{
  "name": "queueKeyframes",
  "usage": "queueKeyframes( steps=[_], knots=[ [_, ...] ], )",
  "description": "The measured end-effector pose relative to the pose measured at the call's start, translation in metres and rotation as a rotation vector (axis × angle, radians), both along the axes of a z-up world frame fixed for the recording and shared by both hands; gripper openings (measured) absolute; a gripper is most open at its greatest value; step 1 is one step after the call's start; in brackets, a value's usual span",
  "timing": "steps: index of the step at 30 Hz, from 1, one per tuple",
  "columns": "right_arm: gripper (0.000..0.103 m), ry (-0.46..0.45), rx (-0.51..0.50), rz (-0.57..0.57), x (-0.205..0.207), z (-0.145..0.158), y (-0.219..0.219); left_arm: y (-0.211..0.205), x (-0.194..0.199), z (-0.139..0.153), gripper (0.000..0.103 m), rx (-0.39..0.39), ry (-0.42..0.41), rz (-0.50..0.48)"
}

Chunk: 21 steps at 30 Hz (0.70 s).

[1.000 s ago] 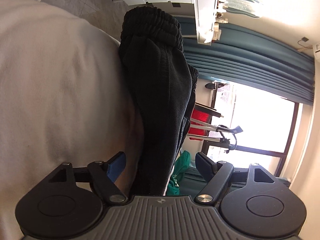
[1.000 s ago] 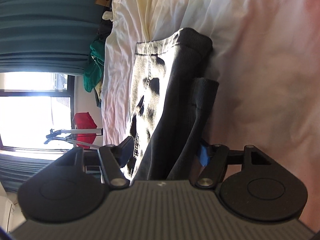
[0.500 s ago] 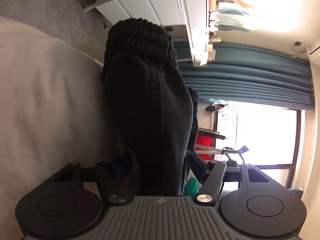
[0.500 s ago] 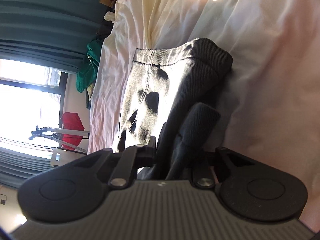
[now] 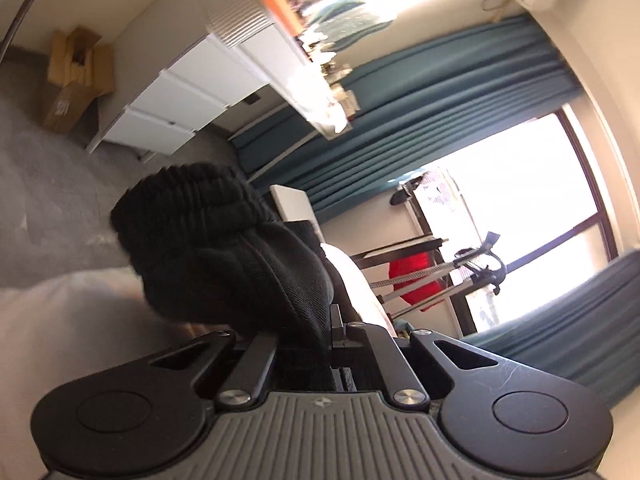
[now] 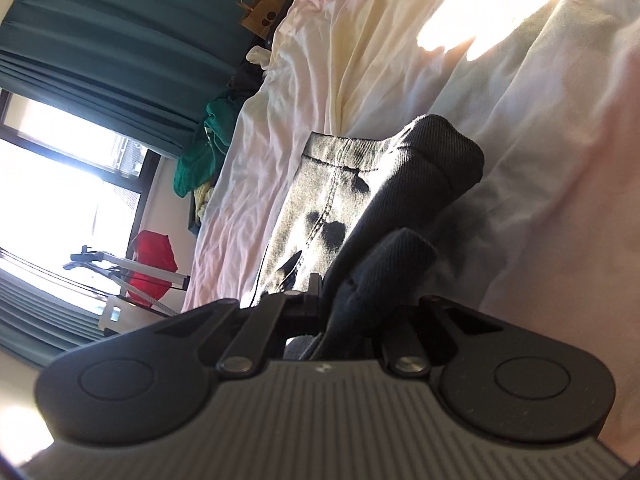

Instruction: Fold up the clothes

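Black pants [image 5: 224,256] clamped inside both hand-held grippers' closed jaws.

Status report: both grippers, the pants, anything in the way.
Left gripper shut on the black pants, elastic end. Right gripper shut on the hem end. Pants partly on the bed sheet. Nothing in the way.

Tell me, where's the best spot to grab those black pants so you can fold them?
Probably the ends, where both are pinched now. The left gripper is shut on the black pants just behind the bunched, ribbed waistband. The right gripper is shut on the hem end, coming in from the edge of the bed sheet. Thick folded edges give the fingers something to bite.
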State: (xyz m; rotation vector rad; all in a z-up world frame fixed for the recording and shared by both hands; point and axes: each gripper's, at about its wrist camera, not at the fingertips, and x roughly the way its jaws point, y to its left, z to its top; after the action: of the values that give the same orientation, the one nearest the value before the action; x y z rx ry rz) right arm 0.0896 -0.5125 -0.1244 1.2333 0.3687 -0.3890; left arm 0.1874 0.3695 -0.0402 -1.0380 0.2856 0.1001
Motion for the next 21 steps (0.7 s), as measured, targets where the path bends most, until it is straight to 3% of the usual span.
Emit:
queueKeyframes(
  steps=[4,9,13,18,20,21],
  knots=[
    [0.009,-0.013,-0.012,-0.014,-0.007,0.005,-0.002,-0.013,-0.035,0.060,0.003,0.069,-0.035,-0.041],
    [0.009,0.006,0.047,-0.009,-0.022,-0.001,-0.015,-0.027,-0.092,0.093,0.003,0.094,-0.021,-0.057],
    [0.009,0.087,0.136,0.022,-0.027,-0.019,-0.021,-0.016,-0.125,0.054,0.003,0.061,0.041,-0.068],
    [0.015,0.076,0.200,-0.015,-0.039,-0.028,-0.022,-0.001,-0.166,0.006,0.005,0.019,0.119,-0.082],
    [0.019,0.084,0.194,-0.023,-0.043,-0.025,-0.022,0.001,-0.179,-0.002,0.008,0.018,0.125,-0.098],
    [0.022,0.090,0.188,-0.030,-0.045,-0.023,-0.022,0.001,-0.190,0.002,0.017,0.046,0.125,-0.100]
  ],
)
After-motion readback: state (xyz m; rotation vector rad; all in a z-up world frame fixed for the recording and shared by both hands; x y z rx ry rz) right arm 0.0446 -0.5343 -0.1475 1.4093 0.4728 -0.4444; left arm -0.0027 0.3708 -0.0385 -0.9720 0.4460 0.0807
